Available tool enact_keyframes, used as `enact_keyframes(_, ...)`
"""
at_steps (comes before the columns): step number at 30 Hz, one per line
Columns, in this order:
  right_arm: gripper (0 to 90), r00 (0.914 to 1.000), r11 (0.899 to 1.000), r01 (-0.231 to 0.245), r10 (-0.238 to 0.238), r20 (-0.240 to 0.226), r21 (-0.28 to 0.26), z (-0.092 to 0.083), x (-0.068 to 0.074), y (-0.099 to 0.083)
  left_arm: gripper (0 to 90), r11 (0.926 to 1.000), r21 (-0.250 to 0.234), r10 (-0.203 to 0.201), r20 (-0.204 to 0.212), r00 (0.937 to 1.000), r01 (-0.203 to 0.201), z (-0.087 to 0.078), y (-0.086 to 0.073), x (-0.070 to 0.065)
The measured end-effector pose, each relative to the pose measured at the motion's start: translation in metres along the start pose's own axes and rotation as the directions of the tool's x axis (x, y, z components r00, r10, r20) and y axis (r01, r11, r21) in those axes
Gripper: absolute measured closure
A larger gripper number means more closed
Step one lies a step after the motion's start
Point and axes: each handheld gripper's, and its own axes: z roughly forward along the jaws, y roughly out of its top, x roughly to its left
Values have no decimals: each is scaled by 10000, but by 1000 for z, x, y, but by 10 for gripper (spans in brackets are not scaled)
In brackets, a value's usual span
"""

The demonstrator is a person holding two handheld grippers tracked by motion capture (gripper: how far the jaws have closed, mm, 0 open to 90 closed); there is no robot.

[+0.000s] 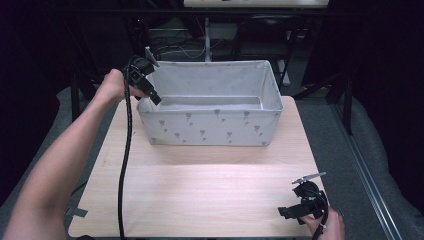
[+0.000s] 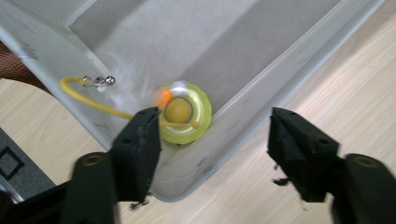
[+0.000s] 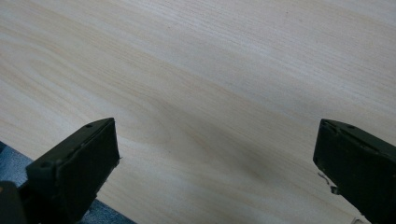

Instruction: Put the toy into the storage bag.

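A small round yellow-green plastic toy with a thin yellow cord [image 2: 182, 114] is seen lying in the near left corner of the grey patterned fabric bin [image 1: 210, 131], apparently just let go. The left gripper [image 2: 212, 140] hangs above that corner, its fingers [image 2: 140, 144] spread wide and empty, the toy below and between them, untouched. Withdrawal clear of the rim seems called for next. The right gripper [image 3: 215, 154] is held open over the bare pale wooden counter [image 3: 210, 70].
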Motion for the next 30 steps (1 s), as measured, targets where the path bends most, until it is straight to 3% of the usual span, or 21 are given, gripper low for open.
enact_keyframes(5,0,10000,10000,-28,28,27,-52,0,0,0,149,9997,-219,130,-138,9998,-133,-14,-5,-5)
enact_keyframes(7,0,10000,10000,0,0,38,-27,-1,0,0,146,9986,-511,144,-138,9998,-150,-21,-9,-7)
enact_keyframes(8,0,9998,9999,21,-23,183,110,-2,1,0,104,9978,-641,163,-198,9997,-176,-27,-14,-10)
enact_keyframes(13,0,9999,10000,3,-4,160,74,-2,0,0,7,9970,-731,240,-344,9991,-264,-33,-24,-17)
enact_keyframes(17,0,9999,9999,-77,78,67,-131,-2,1,0,1,9966,-724,359,-398,9986,-387,-35,-38,-24)
enact_keyframes(23,0,9998,10000,57,-58,171,57,-2,1,0,1,9951,-813,536,-386,9978,-566,-38,-61,-33)
enact_keyframes(26,0,9998,10000,84,-84,155,23,-2,1,0,0,9930,-1063,483,-317,9983,-514,-40,-75,-35)
enact_keyframes(30,0,9998,9999,77,-78,180,81,-2,1,1,0,9951,-819,518,-361,9980,-547,-31,-92,-34)
